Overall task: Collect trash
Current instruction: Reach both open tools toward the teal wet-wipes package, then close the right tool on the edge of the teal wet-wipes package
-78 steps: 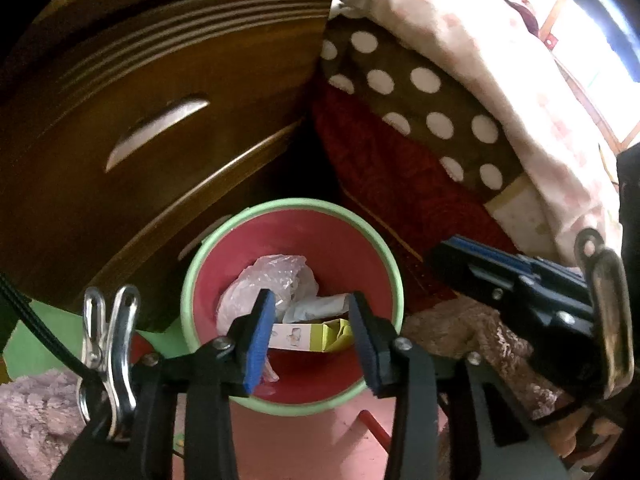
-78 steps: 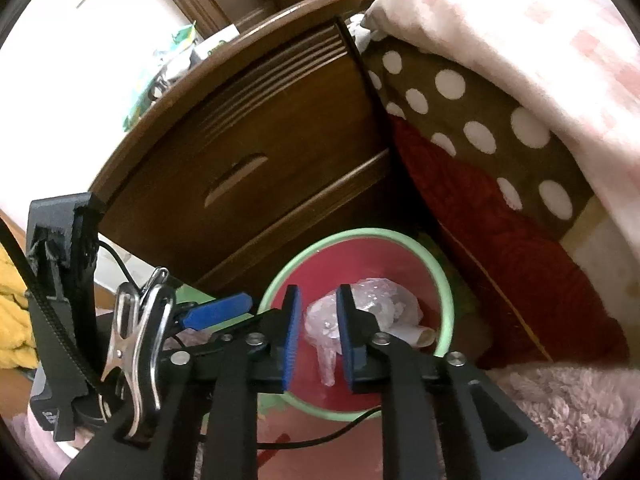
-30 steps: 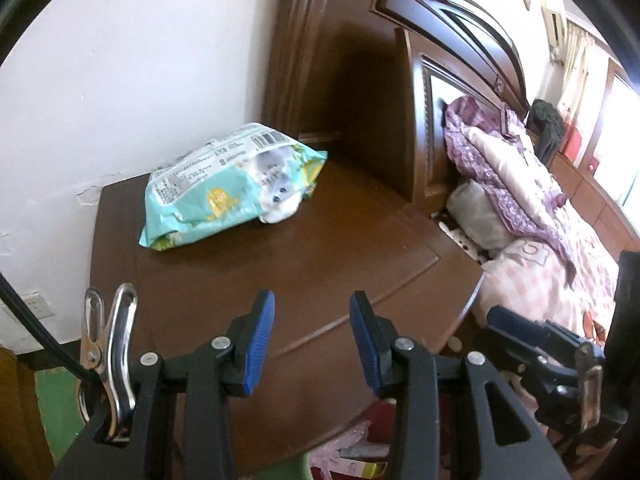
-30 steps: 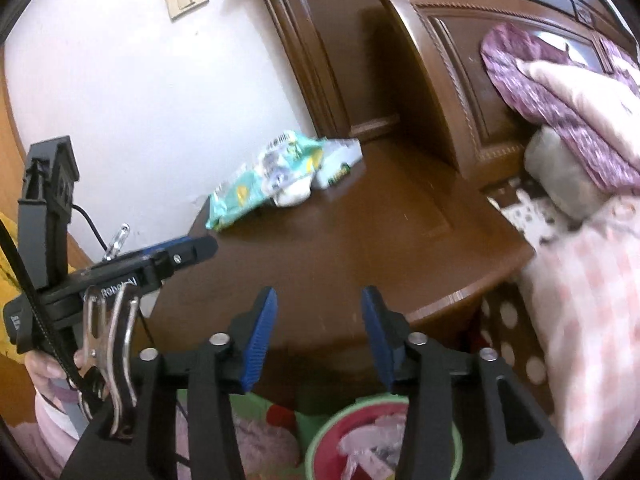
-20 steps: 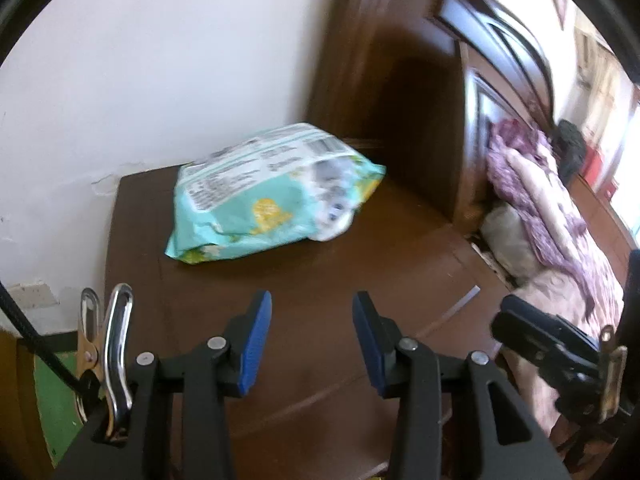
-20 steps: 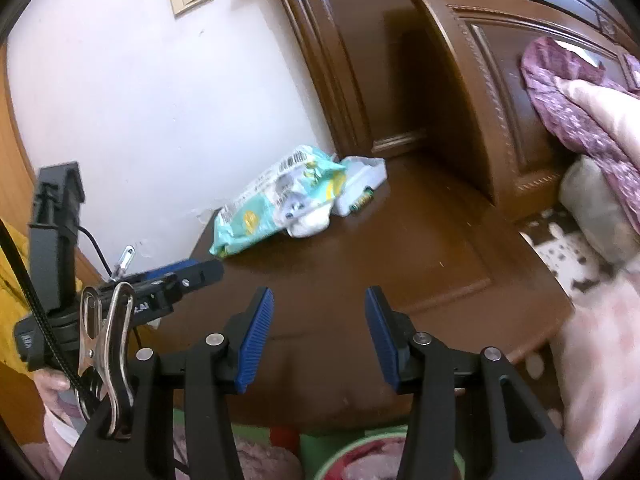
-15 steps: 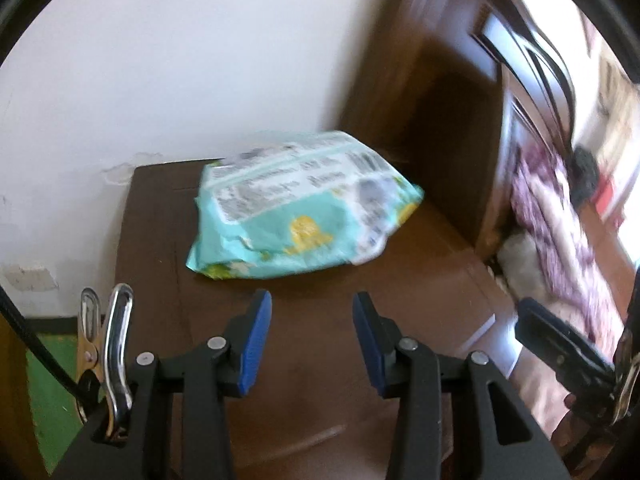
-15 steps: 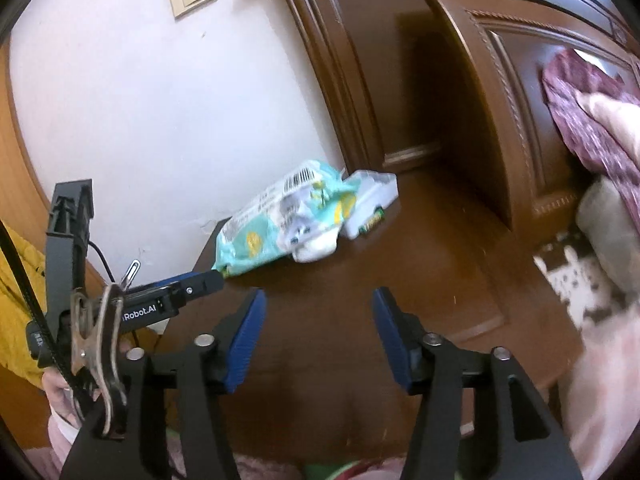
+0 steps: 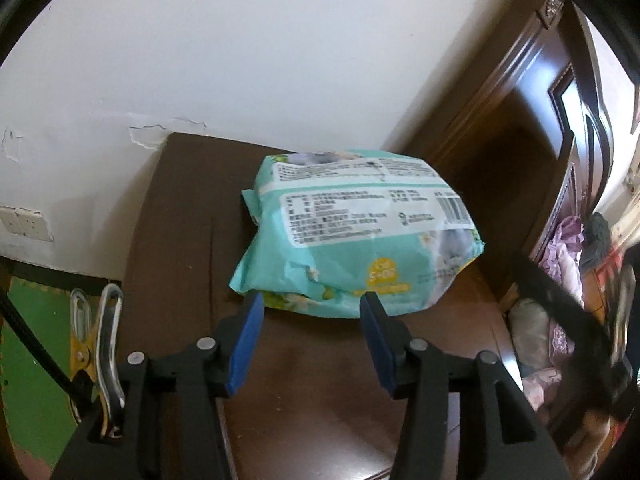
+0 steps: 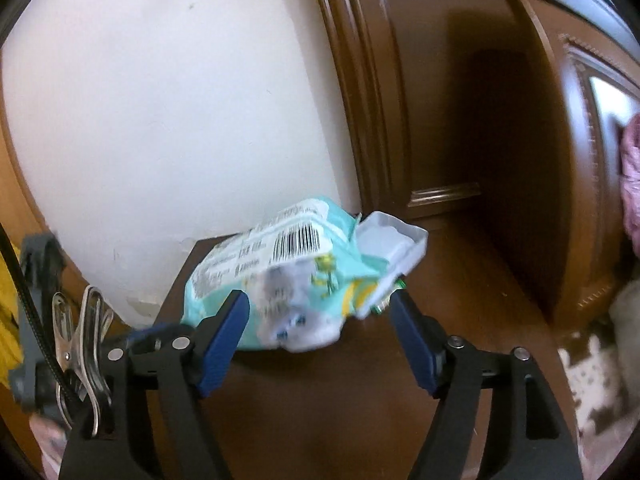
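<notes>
A puffy teal and white plastic pack [image 9: 360, 240] with a barcode lies on the dark wooden nightstand [image 9: 180, 220] near the wall. In the left wrist view my left gripper [image 9: 310, 308] hovers just in front of the pack's near edge; its jaws are opening and nothing is between the blue pads. In the right wrist view my right gripper [image 10: 320, 308] faces the pack [image 10: 280, 272] end-on, its jaws opening wide, with the pack's end just beyond the tips and untouched. A white plastic tray [image 10: 394, 246] rests against the pack's far side.
A white wall [image 9: 200, 60] rises behind the nightstand [image 10: 460, 280], with a socket [image 9: 24, 222] low on the left. A carved dark headboard [image 10: 540, 120] stands to the right, with pink and purple bedding [image 9: 560, 248] beyond. Green floor mat [image 9: 28, 340] shows lower left.
Both grippers have left the red bin on the floor, risen to the nightstand top and closed in on the teal pack. Both pairs of jaws have spread wider, the right one most.
</notes>
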